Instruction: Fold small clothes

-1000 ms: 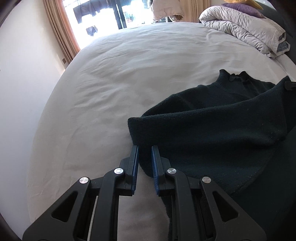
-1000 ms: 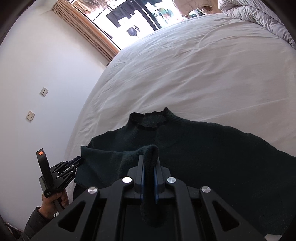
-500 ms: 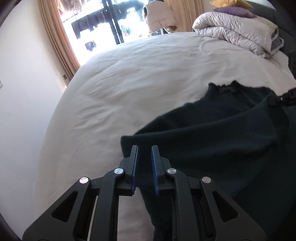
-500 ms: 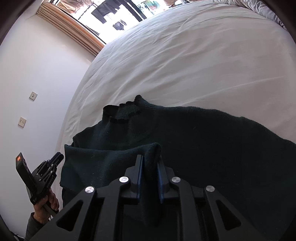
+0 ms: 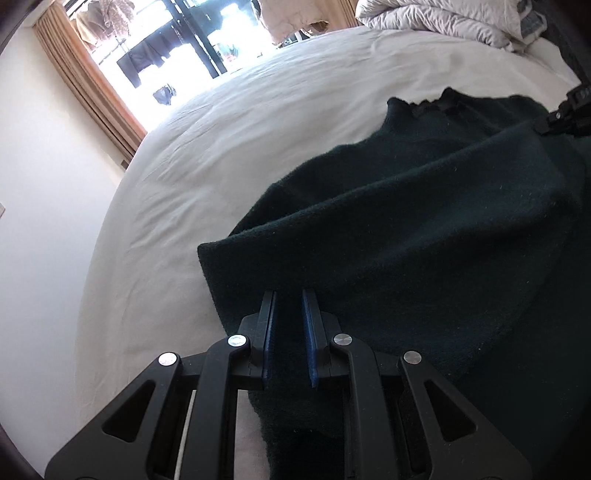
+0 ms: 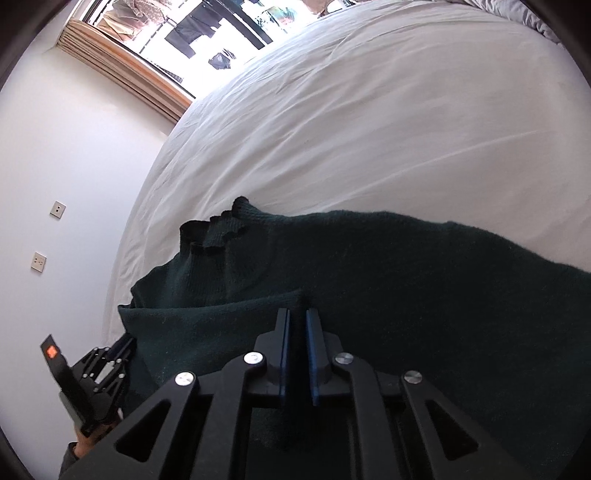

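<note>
Dark green knit, a small sweater (image 6: 388, 280), lies across the white bed sheet (image 6: 369, 122), its frilled collar (image 6: 218, 229) ahead and to the left of the right gripper (image 6: 297, 325). That gripper's blue-lined jaws stand narrow with a raised fold of the sweater's hem between them; they have just been easing apart a little, though the cloth sits pinched up between the pads. Down to its left, the left gripper (image 6: 110, 354) shows small and black with an orange mark on its handle, clamped on the other corner of the same folded edge, a bit of the person's hand under it. Seen from the left gripper (image 5: 288, 306) itself, its jaws are close together on the near corner of the knit, which runs on between the fingers toward the camera. From there the doubled-over edge stretches ahead and to the right, up to the right gripper (image 5: 565, 118) at the far end. A rumpled grey duvet (image 5: 443, 18) is heaped far ahead to the right, and a bright window with tan curtains (image 5: 96, 85) stands ahead to the left.
</note>
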The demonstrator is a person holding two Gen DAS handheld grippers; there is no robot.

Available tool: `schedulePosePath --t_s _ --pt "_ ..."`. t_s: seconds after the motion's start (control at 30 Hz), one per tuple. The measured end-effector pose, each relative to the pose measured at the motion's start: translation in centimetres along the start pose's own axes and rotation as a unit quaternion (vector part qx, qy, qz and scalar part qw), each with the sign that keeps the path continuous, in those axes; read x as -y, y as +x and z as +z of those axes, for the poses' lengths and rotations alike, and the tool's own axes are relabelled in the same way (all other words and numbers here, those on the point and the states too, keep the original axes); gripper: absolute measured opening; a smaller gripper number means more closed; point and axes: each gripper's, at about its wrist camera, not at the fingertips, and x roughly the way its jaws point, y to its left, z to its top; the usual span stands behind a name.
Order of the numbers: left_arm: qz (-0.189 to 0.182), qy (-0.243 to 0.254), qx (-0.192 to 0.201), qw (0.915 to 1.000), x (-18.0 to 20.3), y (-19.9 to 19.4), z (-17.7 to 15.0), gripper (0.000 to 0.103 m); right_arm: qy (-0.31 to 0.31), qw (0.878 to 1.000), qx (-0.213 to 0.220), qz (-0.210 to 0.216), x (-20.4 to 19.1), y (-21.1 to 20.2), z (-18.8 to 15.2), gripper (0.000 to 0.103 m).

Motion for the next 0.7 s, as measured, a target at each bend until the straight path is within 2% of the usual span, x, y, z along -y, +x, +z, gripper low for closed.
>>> schedulePosePath --t_s 0.07,0.13,0.2,0.27,0.33,0.37,0.43,0.5,0.6,0.63,0.7 --pt "-0.003 -0.011 0.003 0.9999 -0.2 0.0 -0.1 0.013 0.015 1.0 -0.013 0.012 0.3 -0.3 -0.4 0.036" --pt "-0.009 -0.017 0.004 0.9998 -0.5 -0.1 -0.2 0.013 0.011 1.0 -0.01 0.016 0.2 -1.0 -1.0 0.045" --pt "-0.008 -0.014 0.004 0.9999 -0.5 -0.2 -0.2 0.013 -0.001 1.0 -0.013 0.02 -0.5 -1.2 -1.6 0.045" --pt "-0.006 -0.016 0.003 0.9998 -0.8 0.0 -0.3 0.013 -0.038 0.999 -0.031 0.004 -1.8 -0.4 -2.2 0.025" --pt "-0.007 -0.018 0.002 0.9998 -1.0 0.0 -0.3 0.013 -0.067 0.997 -0.035 -0.034 -2.8 0.3 -2.5 0.018" --pt "-0.01 -0.021 0.002 0.9997 -1.1 0.0 -0.4 0.013 -0.06 0.997 -0.032 -0.039 -2.6 0.4 -2.4 0.014" --pt "-0.015 -0.025 0.003 0.9996 -1.2 0.1 -0.4 0.013 -0.041 0.998 -0.019 -0.049 -1.6 0.1 -2.1 0.01" --pt "-0.021 -0.032 0.002 0.9993 -1.6 0.0 -0.4 0.013 -0.028 0.997 0.005 -0.068 -0.7 -0.7 -2.0 0.011" --pt "-0.017 -0.034 0.005 0.9993 -1.7 -0.2 -0.7 0.013 -0.003 0.991 0.047 -0.128 -0.5 -2.6 -1.8 0.011" --pt "-0.015 -0.032 0.006 0.9994 -1.5 -0.2 -0.8 0.013 -0.008 0.99 0.063 -0.123 -1.0 -3.3 -1.9 0.011" --pt "-0.012 -0.031 0.006 0.9994 -1.4 -0.2 -0.9 0.013 -0.032 0.994 0.083 -0.06 -3.3 -4.2 -2.3 0.011"
